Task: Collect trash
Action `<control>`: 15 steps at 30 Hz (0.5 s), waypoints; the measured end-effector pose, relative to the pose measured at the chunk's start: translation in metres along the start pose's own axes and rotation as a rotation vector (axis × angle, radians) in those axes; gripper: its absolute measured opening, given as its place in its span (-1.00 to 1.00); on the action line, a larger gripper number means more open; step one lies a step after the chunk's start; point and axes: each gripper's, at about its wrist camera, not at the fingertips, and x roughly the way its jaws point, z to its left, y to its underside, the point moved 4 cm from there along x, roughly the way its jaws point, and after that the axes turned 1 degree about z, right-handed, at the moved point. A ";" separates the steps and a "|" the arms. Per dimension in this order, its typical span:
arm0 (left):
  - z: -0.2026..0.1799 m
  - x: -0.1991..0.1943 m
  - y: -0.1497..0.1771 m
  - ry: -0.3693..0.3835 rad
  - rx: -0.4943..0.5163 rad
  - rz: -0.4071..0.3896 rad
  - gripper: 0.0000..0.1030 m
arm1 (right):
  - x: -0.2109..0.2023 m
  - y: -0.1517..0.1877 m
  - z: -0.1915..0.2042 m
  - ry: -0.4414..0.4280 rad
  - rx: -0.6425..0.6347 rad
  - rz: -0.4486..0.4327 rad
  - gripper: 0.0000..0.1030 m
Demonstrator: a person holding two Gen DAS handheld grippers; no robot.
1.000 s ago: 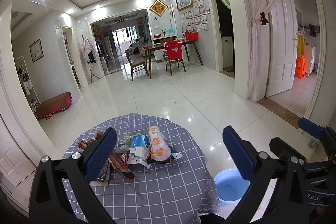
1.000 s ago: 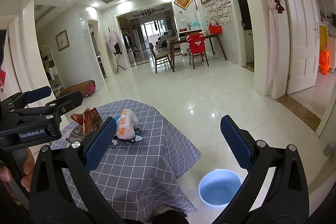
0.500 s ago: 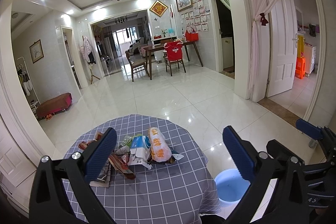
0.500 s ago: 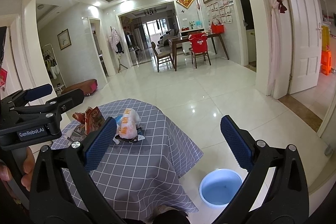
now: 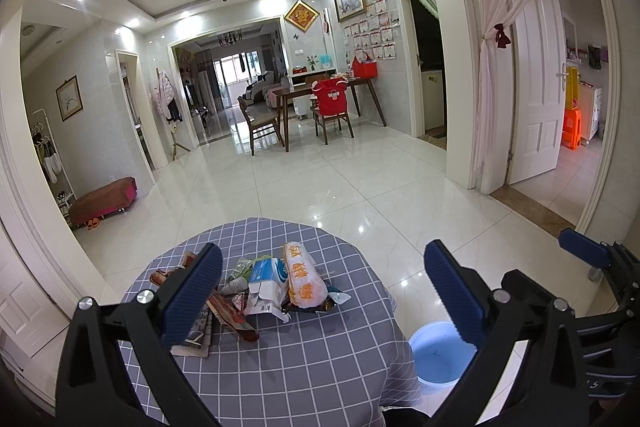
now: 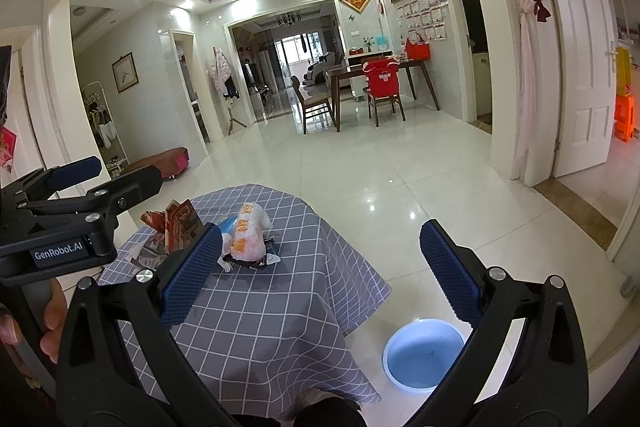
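A heap of trash lies on a round table with a grey checked cloth (image 5: 288,363): a white and orange snack bag (image 5: 303,275), a white and blue carton (image 5: 264,285), red-brown wrappers (image 5: 230,315) and papers. My left gripper (image 5: 322,297) hovers open above and short of the heap, holding nothing. My right gripper (image 6: 320,271) is open too, right of the table, with the snack bag (image 6: 250,233) near its left finger. A blue bin (image 6: 420,355) stands on the floor right of the table, also seen as the bin (image 5: 438,357) in the left wrist view.
Glossy white floor tiles (image 5: 320,187) stretch ahead to a dining table with chairs (image 5: 316,107). A brown bench (image 5: 102,201) sits by the left wall. A white door and curtain (image 5: 520,87) are at right. A hand (image 6: 24,323) holds the left gripper's handle.
Both views have shifted slightly; the table and heap sit a little lower in the left view and a bit further right in the right view. Both grippers stay open.
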 end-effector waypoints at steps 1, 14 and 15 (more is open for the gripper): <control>0.000 0.000 0.000 0.000 0.000 0.000 0.92 | 0.000 0.000 0.000 -0.001 0.000 0.000 0.88; 0.001 0.002 0.001 -0.001 -0.002 0.005 0.92 | 0.004 0.001 0.005 -0.002 0.007 0.010 0.88; 0.002 0.002 0.002 -0.001 -0.003 0.006 0.92 | 0.004 0.001 0.005 -0.003 0.005 0.010 0.88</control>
